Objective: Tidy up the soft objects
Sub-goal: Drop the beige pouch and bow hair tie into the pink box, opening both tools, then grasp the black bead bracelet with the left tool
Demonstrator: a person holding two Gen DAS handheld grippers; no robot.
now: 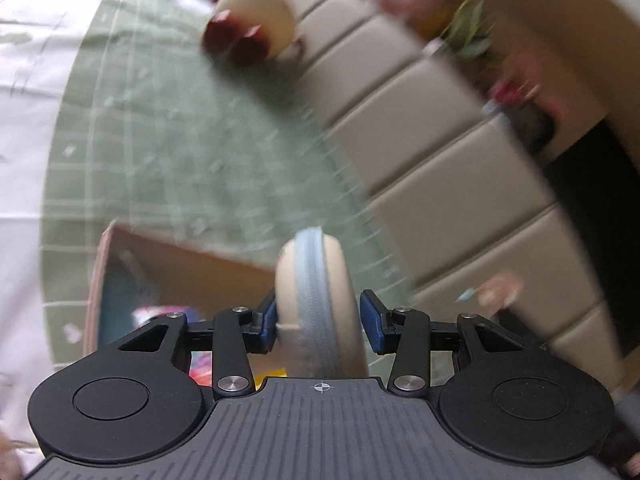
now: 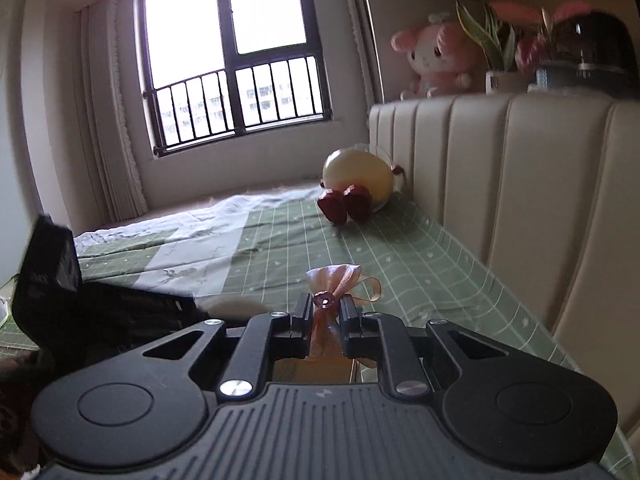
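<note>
Two items are in transit: left gripper (image 1: 318, 322) straddles a beige pad (image 1: 316, 300), right gripper (image 2: 326, 316) pinches an organza pouch (image 2: 334, 280); the plush duck (image 2: 358, 182) waits at the bed's (image 2: 280, 248) headboard edge.

This is a bedroom in a home. A bed (image 2: 320, 240) covered by a green checked sheet (image 1: 180, 152) fills the floor space, backed by a padded beige headboard (image 2: 520, 184) with vertical channels. A ledge above the headboard carries a pink plush rabbit (image 2: 436, 58), a potted plant (image 2: 496, 52) and a dark domed appliance (image 2: 592, 48). A round cream plush toy with red feet (image 2: 356, 188) sits on the bed against the headboard. A barred window (image 2: 236, 60) with pale curtains (image 2: 112, 120) looks out on apartment blocks.
</note>
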